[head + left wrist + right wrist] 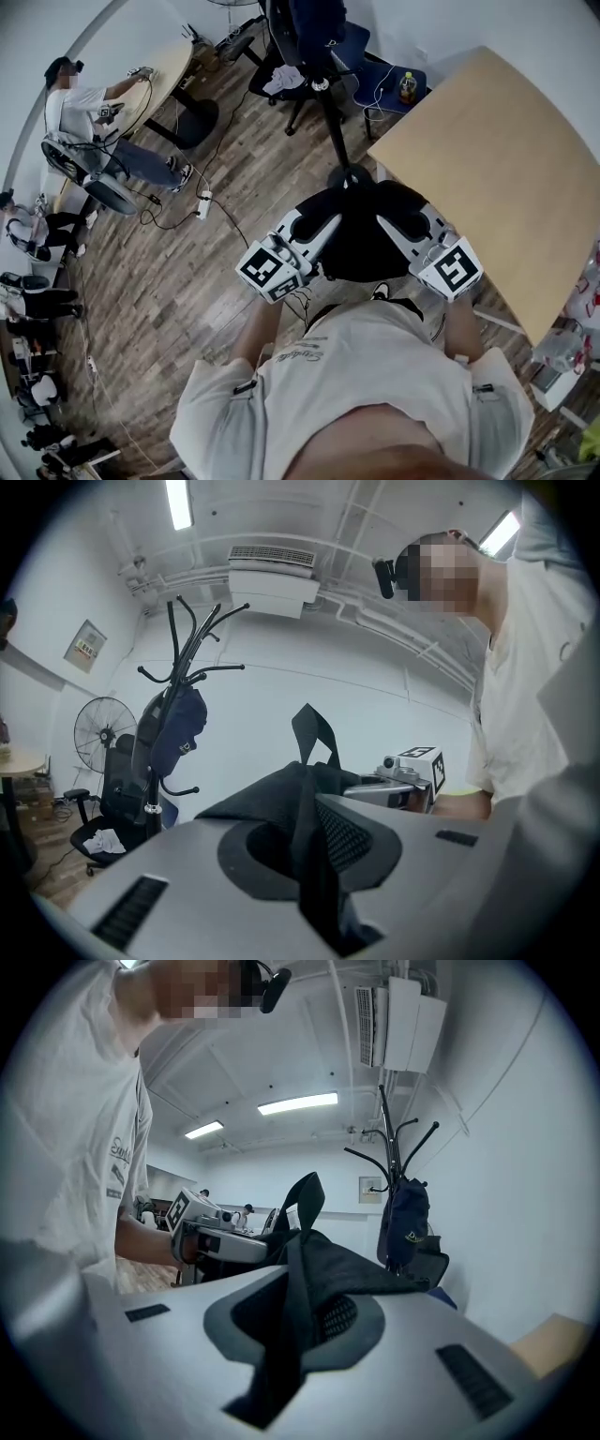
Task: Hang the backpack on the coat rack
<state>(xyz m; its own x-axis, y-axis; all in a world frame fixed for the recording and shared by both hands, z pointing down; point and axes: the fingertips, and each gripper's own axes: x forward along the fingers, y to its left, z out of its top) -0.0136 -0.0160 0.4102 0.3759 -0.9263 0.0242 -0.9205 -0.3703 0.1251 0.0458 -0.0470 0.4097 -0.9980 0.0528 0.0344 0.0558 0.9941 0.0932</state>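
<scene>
Wood floor (169,300), white walls (356,714)

The person's left forearm (258,328) and right forearm (464,323) reach forward from the chest, elbows bent, one hand on each tool. The left tool (323,234) and the right tool (394,225) are held level, side by side, and angle inward toward each other. Each one's marker cube (267,272) faces up. Both tools have their jaws pinched on black strap fabric of the backpack (361,244), which is carried between them.
</scene>
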